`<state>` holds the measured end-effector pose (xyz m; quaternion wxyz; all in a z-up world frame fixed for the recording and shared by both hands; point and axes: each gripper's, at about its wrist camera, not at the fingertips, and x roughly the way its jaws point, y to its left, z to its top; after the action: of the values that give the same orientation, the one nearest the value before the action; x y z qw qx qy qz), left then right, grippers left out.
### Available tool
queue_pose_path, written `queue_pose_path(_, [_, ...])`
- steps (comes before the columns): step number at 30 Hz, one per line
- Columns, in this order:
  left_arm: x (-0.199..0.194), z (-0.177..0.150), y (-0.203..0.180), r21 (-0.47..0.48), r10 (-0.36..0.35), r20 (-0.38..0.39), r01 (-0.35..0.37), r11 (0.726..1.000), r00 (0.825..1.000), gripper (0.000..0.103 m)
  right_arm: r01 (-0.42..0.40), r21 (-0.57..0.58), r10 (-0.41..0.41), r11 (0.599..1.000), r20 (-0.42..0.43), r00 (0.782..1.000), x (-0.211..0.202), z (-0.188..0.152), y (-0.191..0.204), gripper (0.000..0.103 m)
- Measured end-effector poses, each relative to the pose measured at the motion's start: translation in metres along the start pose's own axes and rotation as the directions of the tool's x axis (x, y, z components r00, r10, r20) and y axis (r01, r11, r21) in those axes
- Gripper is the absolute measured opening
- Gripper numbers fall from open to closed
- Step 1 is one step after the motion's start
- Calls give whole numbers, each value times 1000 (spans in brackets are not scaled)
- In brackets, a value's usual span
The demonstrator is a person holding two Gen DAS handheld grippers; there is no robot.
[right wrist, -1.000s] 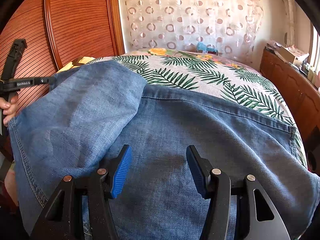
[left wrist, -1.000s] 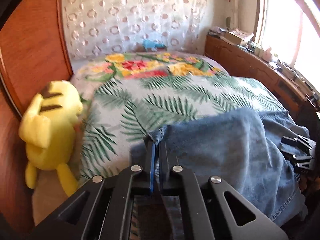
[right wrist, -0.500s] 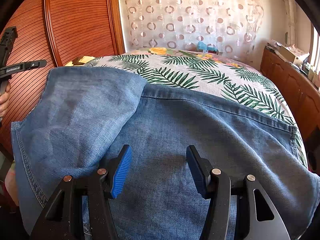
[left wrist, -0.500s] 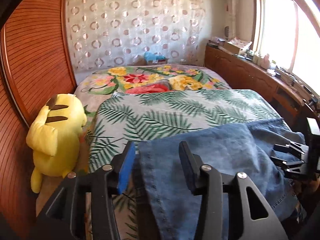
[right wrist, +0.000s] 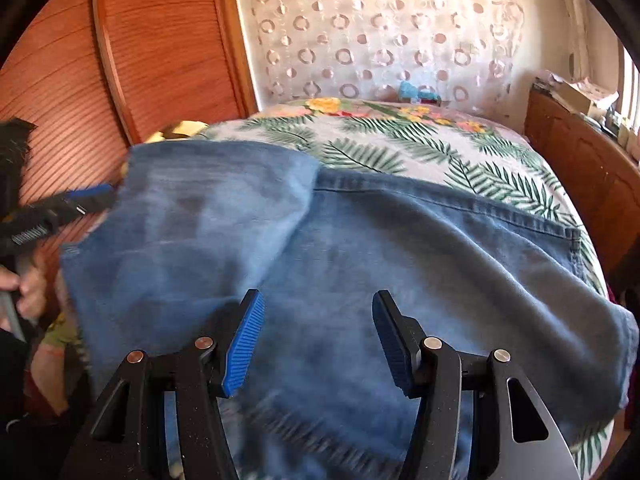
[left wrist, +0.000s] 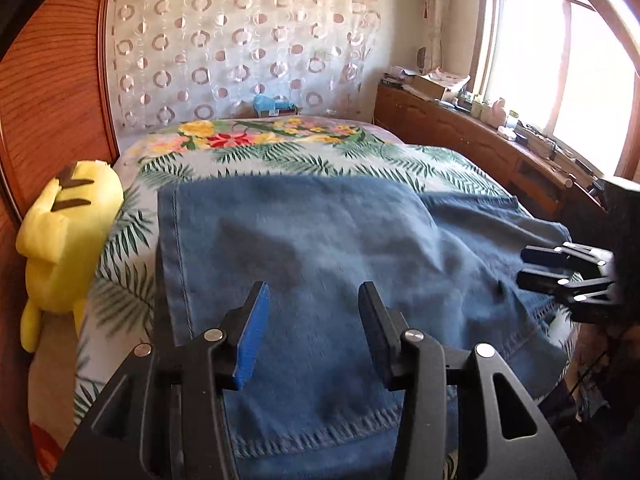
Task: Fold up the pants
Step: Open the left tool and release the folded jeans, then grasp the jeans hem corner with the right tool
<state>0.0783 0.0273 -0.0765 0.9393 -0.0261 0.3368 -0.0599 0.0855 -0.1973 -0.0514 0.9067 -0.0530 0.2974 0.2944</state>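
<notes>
Left wrist view: your blue denim pants lie folded over once on the palm-print bed; both the left claw and right claw gape empty, so further folds remain.

The pants are blue denim with lighter stitching along the seams. They lie spread flat on the bed, over its palm-leaf cover. One part is folded over and lies on top of the rest, with its hem straight.

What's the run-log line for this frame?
step: fold | left gripper: open, empty | right gripper: open, empty | jeans: folded over, on bed
</notes>
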Motion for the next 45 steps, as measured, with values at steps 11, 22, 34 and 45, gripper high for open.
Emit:
queue_pose_path(11, [11,-28,-5,-14,31,-39,-32,999,999,47,-95,-44,90,995,-96,991,1,-15,28,28])
queue_pose_path(22, [15,-37,-10,12,49,-8,-49,999,999,60,-117,-40,111,992,-122,986,-6,-29,28,3])
queue_pose_path(34, [20,-42,-19,40,86,8,-87,995,996,80,21,35,-21,999,11,1000,-48,-37,-21,8])
queue_pose_path(45, [19,-42,-20,41,92,6,-92,995,996,80,267,165,-275,949,29,961,-94,-76,-102,39])
